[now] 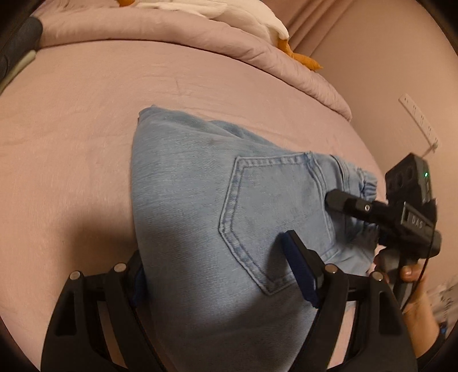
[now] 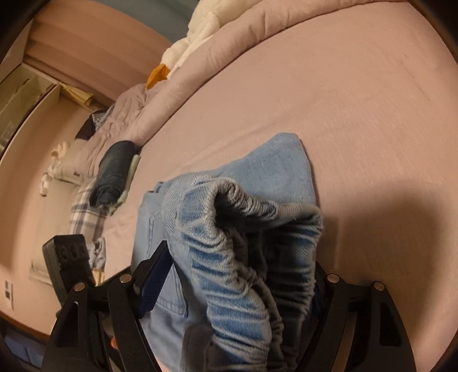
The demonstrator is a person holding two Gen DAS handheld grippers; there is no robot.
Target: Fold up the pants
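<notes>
Denim pants (image 1: 217, 200) lie folded on the bed sheet (image 1: 71, 120), long axis running away from both tools, with the left gripper (image 1: 217, 274) spread astride the near edge and the right gripper (image 2: 237, 286) spread around the bunched elastic waistband (image 2: 246, 229).

The left finger (image 1: 137, 274) of the left gripper (image 1: 213, 270) is mostly hidden behind the edge of the pants (image 1: 200, 200), so its pad barely shows. The pants run off the bottom edge in both views. In the right wrist view the bunched waistband (image 2: 246, 243) covers the right finger of the right gripper (image 2: 234, 274), and whether the fingers press the cloth cannot be told. The plush toy (image 1: 257, 17) is cut by the top edge. A dark roll (image 2: 114, 171) near the duvet (image 2: 120, 120) is too small to identify, and clutter beyond is blurred.
</notes>
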